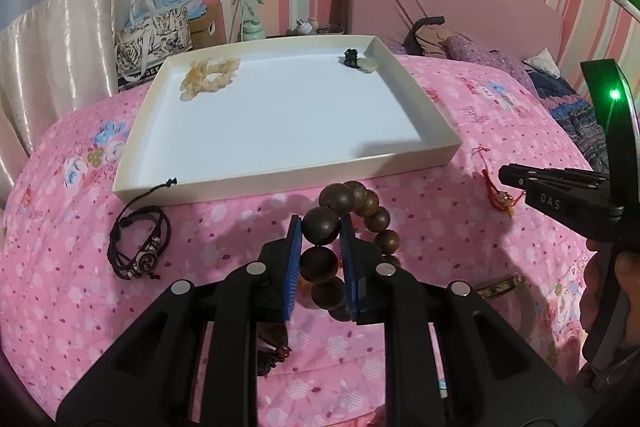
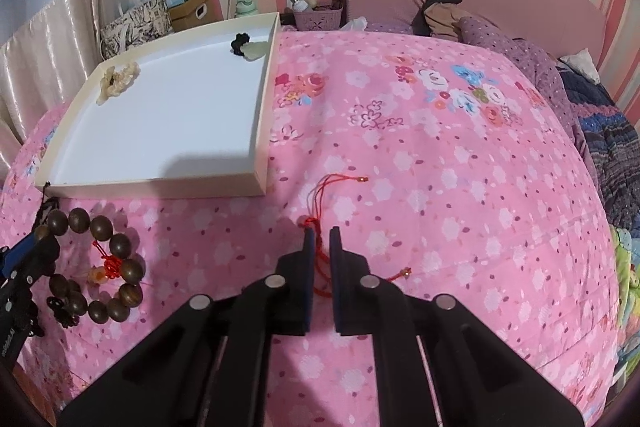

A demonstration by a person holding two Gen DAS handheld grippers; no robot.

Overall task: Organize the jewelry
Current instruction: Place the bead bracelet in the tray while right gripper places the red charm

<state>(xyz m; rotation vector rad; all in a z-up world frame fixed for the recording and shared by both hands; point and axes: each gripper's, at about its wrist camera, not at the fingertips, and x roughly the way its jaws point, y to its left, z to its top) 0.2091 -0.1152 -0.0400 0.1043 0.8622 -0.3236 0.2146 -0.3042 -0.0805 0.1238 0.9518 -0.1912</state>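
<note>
While gripping the wooden bead bracelet point(image 1: 344, 227) in the left gripper point(image 1: 320, 247) jaws above the bed, right gripper point(image 2: 320, 251) jaws closed on red cord charm point(image 2: 320, 247), near white tray point(image 1: 248, 175).

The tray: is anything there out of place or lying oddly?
One thing: the black bracelet lies on the bedspread outside the tray, and its cord end hangs over the tray's near rim. Inside, the pale bracelet and the jade pendant lie in the far corners.
</note>
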